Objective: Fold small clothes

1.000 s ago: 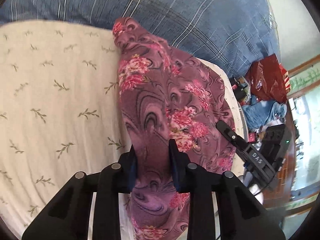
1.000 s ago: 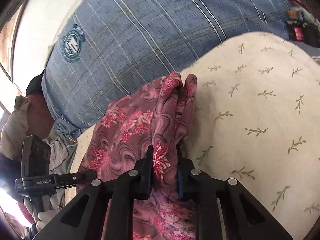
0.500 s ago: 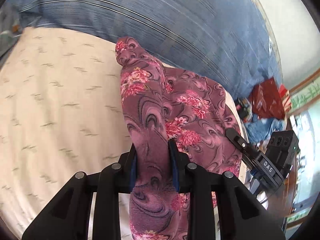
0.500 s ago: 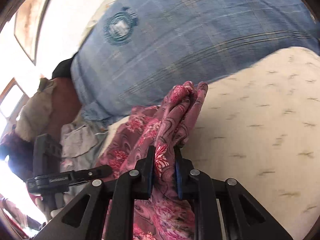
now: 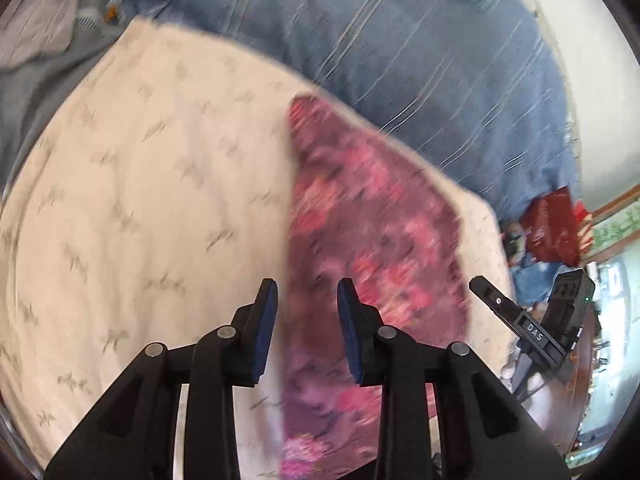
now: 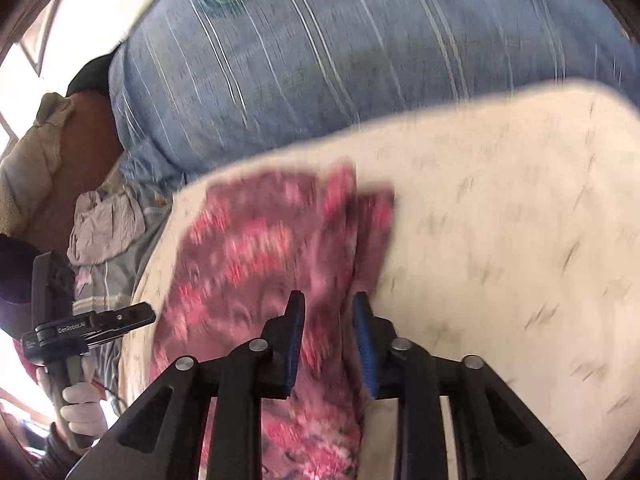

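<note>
A purple garment with pink flowers (image 5: pixel 360 248) lies flat on the cream leaf-print sheet (image 5: pixel 140 208), blurred by motion. My left gripper (image 5: pixel 307 300) is open above its left edge, with cloth showing between the pads but not pinched. In the right wrist view the same garment (image 6: pixel 256 264) lies on the sheet (image 6: pixel 500 240). My right gripper (image 6: pixel 327 312) is open over its right edge, where a bunched fold runs. The other gripper shows in each view, at the right of the left wrist view (image 5: pixel 532 328) and at the left of the right wrist view (image 6: pixel 88 328).
A large blue plaid quilt (image 5: pixel 380 40) lies along the far side of the sheet. A red bag (image 5: pixel 552 228) and clutter sit at the far right. Grey and beige clothes (image 6: pixel 100 224) are piled at the left in the right wrist view.
Both grippers have opened and let go of the garment. The garment has dropped from a raised fold to lie flat on the sheet. Both cameras are moving fast.
</note>
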A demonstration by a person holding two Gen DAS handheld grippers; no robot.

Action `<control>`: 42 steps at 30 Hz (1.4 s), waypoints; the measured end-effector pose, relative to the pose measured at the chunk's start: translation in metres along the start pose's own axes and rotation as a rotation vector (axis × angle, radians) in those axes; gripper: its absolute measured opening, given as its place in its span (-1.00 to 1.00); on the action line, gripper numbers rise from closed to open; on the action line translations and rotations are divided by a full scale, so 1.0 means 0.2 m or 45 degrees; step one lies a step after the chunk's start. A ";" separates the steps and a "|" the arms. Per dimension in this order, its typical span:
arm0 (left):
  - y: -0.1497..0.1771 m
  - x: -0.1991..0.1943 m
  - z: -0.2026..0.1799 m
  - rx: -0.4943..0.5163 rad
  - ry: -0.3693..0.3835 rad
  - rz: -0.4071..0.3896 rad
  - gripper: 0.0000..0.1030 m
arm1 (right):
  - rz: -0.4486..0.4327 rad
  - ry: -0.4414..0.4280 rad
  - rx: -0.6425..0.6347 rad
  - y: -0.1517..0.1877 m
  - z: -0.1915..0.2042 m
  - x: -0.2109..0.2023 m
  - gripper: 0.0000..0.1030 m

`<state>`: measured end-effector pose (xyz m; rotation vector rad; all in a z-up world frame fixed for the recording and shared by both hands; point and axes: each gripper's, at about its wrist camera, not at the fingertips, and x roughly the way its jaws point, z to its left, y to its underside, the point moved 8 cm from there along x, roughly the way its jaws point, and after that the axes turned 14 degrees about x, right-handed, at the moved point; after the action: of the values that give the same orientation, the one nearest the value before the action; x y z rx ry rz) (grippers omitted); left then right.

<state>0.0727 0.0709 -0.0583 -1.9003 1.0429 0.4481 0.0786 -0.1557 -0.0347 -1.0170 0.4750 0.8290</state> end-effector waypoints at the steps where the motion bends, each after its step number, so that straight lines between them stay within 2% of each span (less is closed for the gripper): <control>1: -0.05 0.00 -0.03 0.015 0.017 -0.012 -0.47 | -0.035 -0.009 -0.029 -0.05 0.04 -0.03 -0.47; 3: -0.13 0.02 -0.11 0.072 0.009 -0.021 -0.37 | -0.077 -0.019 -0.098 -0.13 0.13 -0.02 -0.47; 5: -0.19 0.09 -0.18 0.148 -0.047 -0.005 -0.22 | -0.079 -0.002 -0.172 -0.16 0.21 0.03 -0.47; 8: -0.25 0.23 -0.20 0.226 -0.145 0.042 -0.22 | -0.053 0.041 -0.273 -0.17 0.29 0.18 -0.53; 10: -0.27 0.32 -0.18 0.227 -0.175 0.081 -0.22 | -0.034 0.050 -0.286 -0.17 0.26 0.24 -0.53; 14: -0.32 0.45 -0.11 0.238 -0.255 0.112 -0.21 | 0.059 0.190 -0.270 -0.16 0.10 0.44 -0.67; 16: -0.32 0.50 -0.09 0.226 -0.254 0.125 -0.13 | 0.021 0.139 -0.256 -0.16 0.08 0.46 -0.67; 21: -0.32 0.51 -0.09 0.244 -0.269 0.108 -0.02 | 0.038 0.097 -0.242 -0.16 0.07 0.46 -0.66; 25: -0.32 0.50 -0.12 0.273 -0.307 0.115 -0.02 | 0.057 0.106 -0.213 -0.17 0.06 0.40 -0.66; 27: -0.31 0.46 -0.13 0.276 -0.319 0.111 -0.02 | 0.059 0.127 -0.221 -0.14 0.07 0.35 -0.58; 31: -0.27 0.37 -0.14 0.279 -0.337 0.098 -0.02 | 0.076 0.169 -0.240 -0.05 0.05 0.23 -0.48; 34: -0.22 0.32 -0.14 0.263 -0.315 0.112 -0.02 | 0.076 0.209 -0.262 0.01 0.00 0.13 -0.44; 40: -0.10 0.21 -0.14 0.294 -0.351 0.163 -0.02 | 0.040 0.412 -0.417 0.09 -0.12 -0.11 -0.38; 42: -0.05 0.16 -0.14 0.306 -0.331 0.176 0.04 | 0.015 0.498 -0.534 0.12 -0.12 -0.19 -0.15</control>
<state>0.0969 0.0338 -0.0597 -1.5191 1.0089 0.6028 0.0376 -0.1846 -0.0321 -1.5800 0.6539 0.7560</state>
